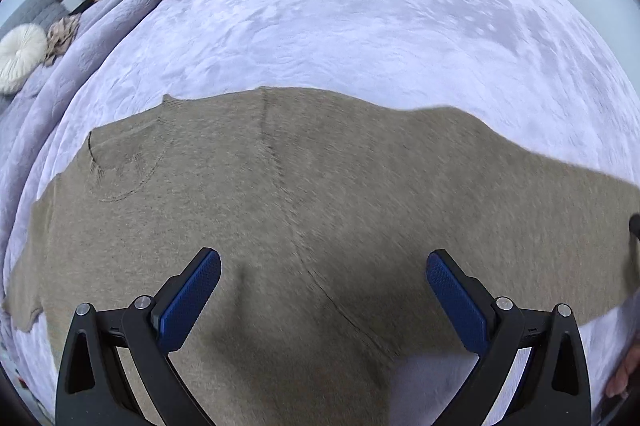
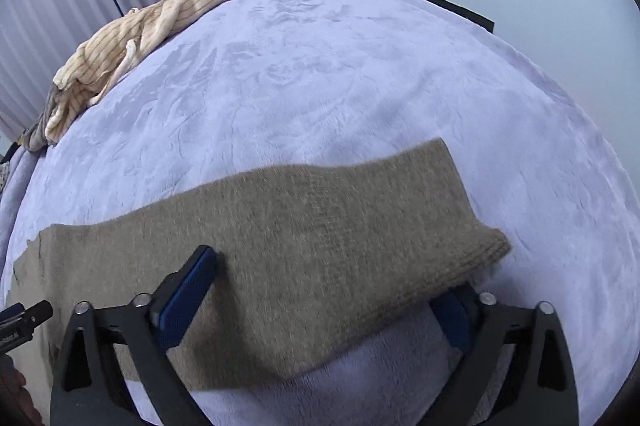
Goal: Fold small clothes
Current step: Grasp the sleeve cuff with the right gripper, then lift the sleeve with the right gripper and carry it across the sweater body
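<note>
Both fingers of the left gripper [image 1: 323, 300] stand wide apart with nothing pinched, their blue pads [image 1: 191, 300] poised over the taupe sweater [image 1: 304, 193]. That sweater lies spread flat on the lavender blanket [image 1: 340, 33], reaching from nine o'clock to three o'clock in the left wrist view, its neckline towards ten o'clock and a seam running down between the two fingers.

Over at the right gripper [image 2: 320, 302] the jaws are also spread, with a sleeve [image 2: 320, 238] of the sweater lying across the gap. Its left finger [image 2: 186, 296] sits on top of the knit, while its right finger at four o'clock is partly hidden under the sleeve's edge. Whether the pads press the cloth I cannot tell. The ribbed cuff [image 2: 490, 250] points to three o'clock.

A cream striped garment [image 2: 160, 25] lies bunched at the far edge, around eleven o'clock, well apart from the sweater.
</note>
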`<action>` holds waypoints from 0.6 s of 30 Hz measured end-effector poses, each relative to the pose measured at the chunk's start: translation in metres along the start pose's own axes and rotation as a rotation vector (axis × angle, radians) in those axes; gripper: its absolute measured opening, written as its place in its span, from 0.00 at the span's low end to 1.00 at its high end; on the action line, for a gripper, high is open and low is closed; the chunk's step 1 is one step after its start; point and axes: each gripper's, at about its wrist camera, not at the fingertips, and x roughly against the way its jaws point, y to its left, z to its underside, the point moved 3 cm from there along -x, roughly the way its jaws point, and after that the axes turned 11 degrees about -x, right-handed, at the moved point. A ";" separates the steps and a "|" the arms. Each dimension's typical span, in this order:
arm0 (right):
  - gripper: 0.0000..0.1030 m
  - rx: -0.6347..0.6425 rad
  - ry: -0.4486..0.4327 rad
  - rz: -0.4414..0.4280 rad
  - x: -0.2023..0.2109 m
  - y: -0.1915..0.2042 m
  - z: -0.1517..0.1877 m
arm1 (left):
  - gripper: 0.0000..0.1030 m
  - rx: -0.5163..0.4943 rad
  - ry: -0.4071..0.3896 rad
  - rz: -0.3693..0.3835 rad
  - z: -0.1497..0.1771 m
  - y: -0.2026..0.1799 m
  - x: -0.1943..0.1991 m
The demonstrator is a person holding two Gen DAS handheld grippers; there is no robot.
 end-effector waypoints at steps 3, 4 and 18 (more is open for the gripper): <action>0.34 0.033 -0.006 -0.024 -0.004 0.005 -0.005 | 1.00 0.067 0.004 -0.009 -0.007 0.020 -0.011; 0.11 0.035 -0.008 -0.052 -0.002 0.006 -0.006 | 1.00 0.082 0.005 -0.006 -0.009 0.023 -0.014; 0.06 -0.027 -0.132 -0.095 0.045 -0.010 0.001 | 1.00 -0.076 0.000 0.015 -0.002 -0.019 -0.014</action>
